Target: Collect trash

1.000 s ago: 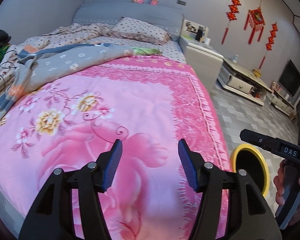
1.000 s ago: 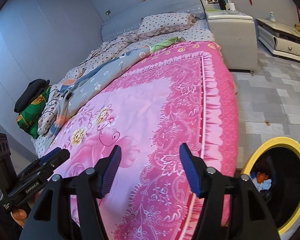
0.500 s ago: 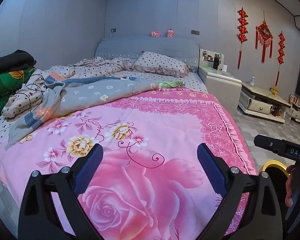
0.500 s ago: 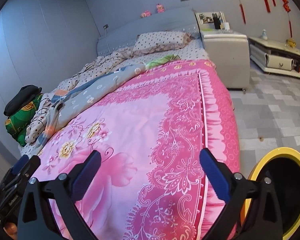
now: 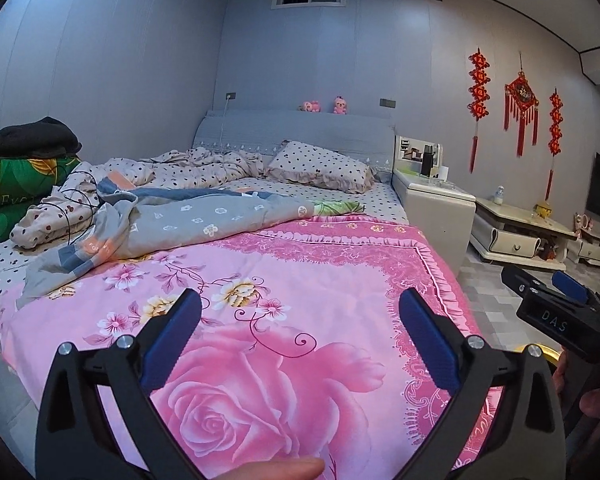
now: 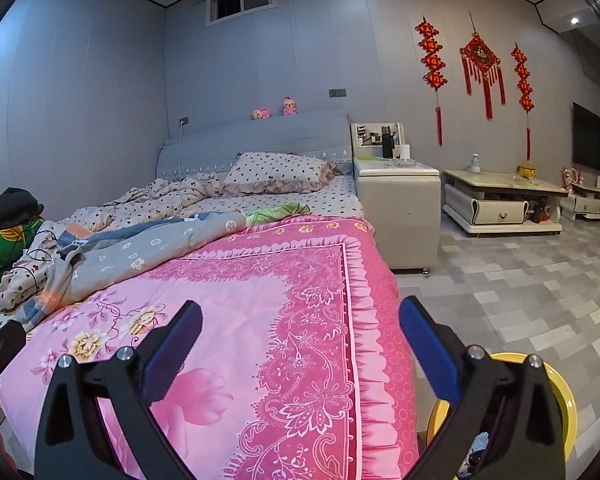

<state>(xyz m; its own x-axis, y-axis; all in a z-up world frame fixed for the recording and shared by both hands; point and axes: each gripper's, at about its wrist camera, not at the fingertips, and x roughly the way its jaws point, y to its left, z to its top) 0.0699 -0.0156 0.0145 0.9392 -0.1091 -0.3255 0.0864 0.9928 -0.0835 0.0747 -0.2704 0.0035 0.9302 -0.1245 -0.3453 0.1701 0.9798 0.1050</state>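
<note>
My left gripper (image 5: 300, 304) hovers over the foot of a bed with a pink floral quilt (image 5: 260, 280). Its jaws are opening wide and nothing is between them. A fingertip (image 5: 284, 470) shows at the bottom edge. My right gripper (image 6: 300, 312) is open and empty above the quilt's right border (image 6: 320, 320). It also shows at the right of the left wrist view as the right gripper (image 5: 556, 308). A yellow-rimmed trash bin (image 6: 562, 396) stands on the floor beside the bed, under the right finger. Bits of trash (image 6: 476, 454) lie inside it.
A rumpled grey quilt (image 5: 188, 220) and a dotted pillow (image 5: 320, 168) lie further up the bed. A folded green blanket (image 5: 16, 192) sits at the far left. A bedside cabinet (image 6: 396, 208) and low TV stand (image 6: 500, 200) border the tiled floor (image 6: 520, 288).
Both sets of jaws have spread from half open to wide. Both views have tipped up from the quilt toward the room. The bin has slid down to the frame's edge.
</note>
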